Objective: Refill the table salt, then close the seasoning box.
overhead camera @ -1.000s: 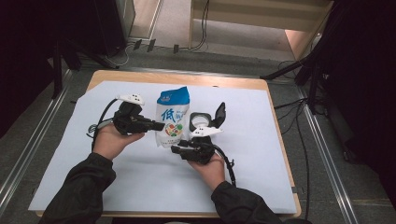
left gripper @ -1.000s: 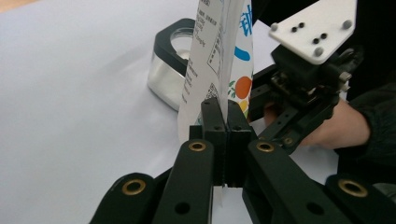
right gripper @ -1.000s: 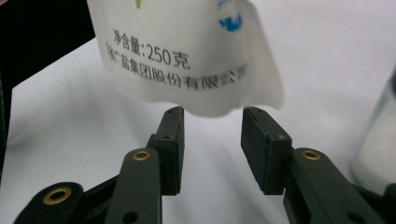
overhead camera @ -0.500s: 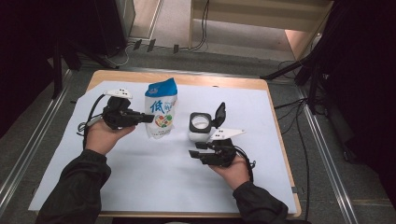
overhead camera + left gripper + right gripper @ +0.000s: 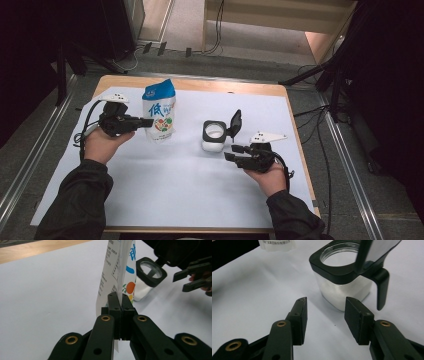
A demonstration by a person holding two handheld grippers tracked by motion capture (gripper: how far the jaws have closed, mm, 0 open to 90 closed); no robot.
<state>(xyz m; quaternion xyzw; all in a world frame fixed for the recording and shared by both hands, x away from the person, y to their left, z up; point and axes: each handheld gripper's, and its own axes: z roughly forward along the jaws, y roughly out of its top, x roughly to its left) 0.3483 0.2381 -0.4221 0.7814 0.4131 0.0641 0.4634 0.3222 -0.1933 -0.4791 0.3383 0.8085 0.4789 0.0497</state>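
The pouch (image 5: 159, 114) stands upright on the white sheet covering the desk (image 5: 190, 86), toward its far left. It is a white bag with a blue top, large blue characters and a fruit picture low on its front. The left tongs (image 5: 148, 122) are clamped on its side edge. Well to its right sits a clear container (image 5: 214, 137) with a black collar and raised lid. The right tongs (image 5: 235, 152), just beside it, have just been opening, with nothing between them.
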